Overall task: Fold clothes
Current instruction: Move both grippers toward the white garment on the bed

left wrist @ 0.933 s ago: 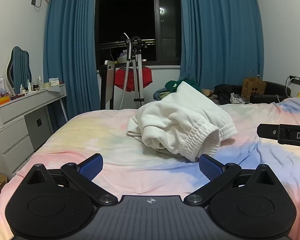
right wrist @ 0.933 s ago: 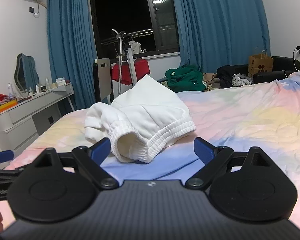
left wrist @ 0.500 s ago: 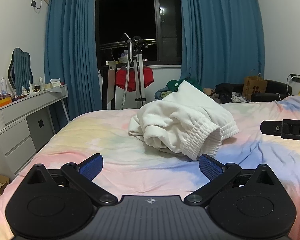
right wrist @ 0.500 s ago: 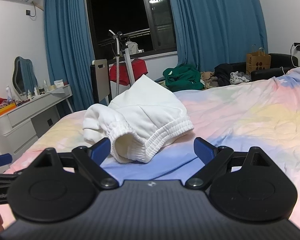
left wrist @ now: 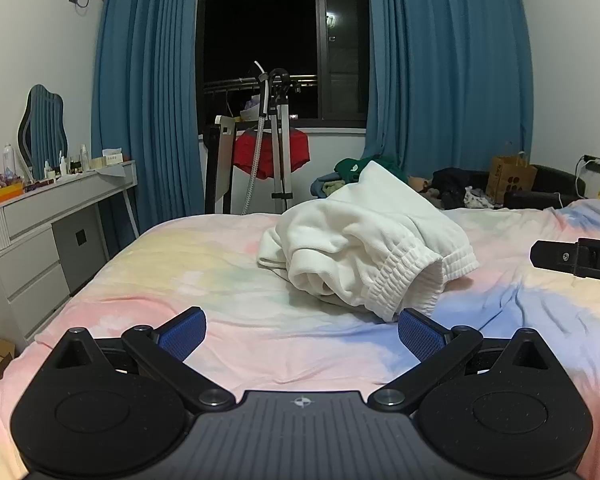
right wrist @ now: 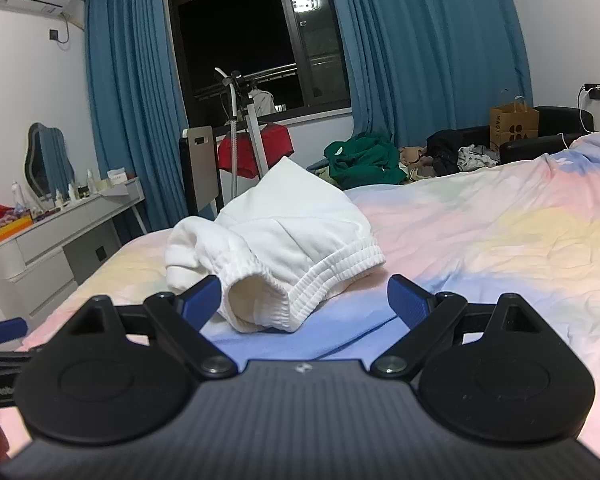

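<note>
bag (right wrist: 514, 123) past the bed: what is inside cannot be seen | left claw (left wrist: 302, 332) wide apart, holds nothing, low over bed (left wrist: 188, 280) | right claw (right wrist: 305, 300) wide apart, holds nothing | white clothes (left wrist: 364, 244) in a heap on bed, just ahead of both claws, not touching

White garment (right wrist: 284, 240) lies crumpled before wide-spread jaws.

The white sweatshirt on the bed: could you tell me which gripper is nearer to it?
Right. The right gripper has its open fingertips at the white sweatshirt's ribbed cuff; the left gripper, also open, sits slightly further back.
</note>
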`<state>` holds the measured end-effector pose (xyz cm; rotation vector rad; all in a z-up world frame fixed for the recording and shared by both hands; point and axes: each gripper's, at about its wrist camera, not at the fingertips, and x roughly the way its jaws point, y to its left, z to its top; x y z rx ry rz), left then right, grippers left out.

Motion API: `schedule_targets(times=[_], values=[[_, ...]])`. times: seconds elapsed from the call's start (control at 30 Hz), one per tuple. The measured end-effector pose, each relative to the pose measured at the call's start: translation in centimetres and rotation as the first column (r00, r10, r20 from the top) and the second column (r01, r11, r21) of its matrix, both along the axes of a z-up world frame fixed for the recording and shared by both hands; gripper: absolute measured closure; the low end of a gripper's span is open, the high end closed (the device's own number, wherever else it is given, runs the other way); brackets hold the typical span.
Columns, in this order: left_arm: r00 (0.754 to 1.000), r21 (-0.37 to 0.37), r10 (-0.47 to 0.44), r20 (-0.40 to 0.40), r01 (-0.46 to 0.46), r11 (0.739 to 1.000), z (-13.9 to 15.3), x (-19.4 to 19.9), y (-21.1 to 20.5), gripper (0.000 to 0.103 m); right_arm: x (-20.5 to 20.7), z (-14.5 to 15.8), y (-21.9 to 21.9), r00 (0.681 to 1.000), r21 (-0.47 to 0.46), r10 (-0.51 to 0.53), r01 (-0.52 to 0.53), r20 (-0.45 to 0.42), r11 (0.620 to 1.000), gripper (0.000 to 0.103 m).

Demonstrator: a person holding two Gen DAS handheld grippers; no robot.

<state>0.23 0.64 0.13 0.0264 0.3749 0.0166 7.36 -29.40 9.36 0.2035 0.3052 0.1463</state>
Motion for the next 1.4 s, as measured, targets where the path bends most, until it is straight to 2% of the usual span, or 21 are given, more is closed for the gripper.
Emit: schedule_targets(times=[0.13, 0.33, 0.47, 0.6, 0.7, 0.9, 1.03, 1.3, 1.4], values=[[1.000, -0.033, 0.004, -0.001, -0.004, 0.999, 0.0, 0.0, 0.3, 0.000, 0.0, 0.1, -0.1, 1.000, 0.016, 0.007, -0.007, -0.001, 1.000, 0.012], [0.999, -0.015, 0.033, -0.011, -0.033, 0.999, -0.3, 0.1, 0.4, 0.000, -0.3, 0.5, 0.0, 0.999, 0.036, 0.047, -0.047, 0.008, 0.998, 0.012], [1.000, -0.026, 0.017, 0.000, -0.017, 1.000, -0.4, -0.1, 0.4, 0.000, -0.7, 0.8, 0.0, 0.998, 0.033, 0.041, -0.043, 0.038, 0.999, 0.012], [1.000, -0.018, -0.010, 0.008, 0.010, 1.000, -0.6, -0.3, -0.1, 0.000, -1.2, 1.5, -0.5, 0.997, 0.073, 0.042, -0.047, 0.058, 0.996, 0.012], [0.999, 0.009, -0.046, 0.006, 0.046, 0.999, -0.9, -0.2, -0.9, 0.000, -1.4, 1.8, -1.1, 0.998, 0.089, 0.021, -0.026, 0.055, 0.996, 0.012], [0.998, 0.123, -0.062, 0.008, 0.060, 0.991, -1.8, 1.3, -3.5, 0.000, -1.3, 2.2, -2.7, 0.998, 0.122, -0.047, 0.044, 0.028, 0.992, 0.012], [0.997, 0.231, -0.070, 0.021, 0.064, 0.971, -2.4, 3.5, -5.7, 0.000, -1.3, 2.4, -3.7, 0.996, 0.143, -0.093, 0.090, 0.009, 0.986, 0.012], [0.991, 0.314, -0.127, 0.033, 0.111, 0.943, -3.1, 9.9, -9.3, 0.003, -0.4, 0.8, -6.7, 0.983, 0.204, -0.178, 0.184, -0.044, 0.961, 0.012], [0.989, 0.342, -0.142, 0.036, 0.121, 0.932, -3.4, 12.4, -10.7, 0.005, 0.2, -0.4, -8.0, 0.976, 0.240, -0.190, 0.209, -0.103, 0.948, 0.012]])
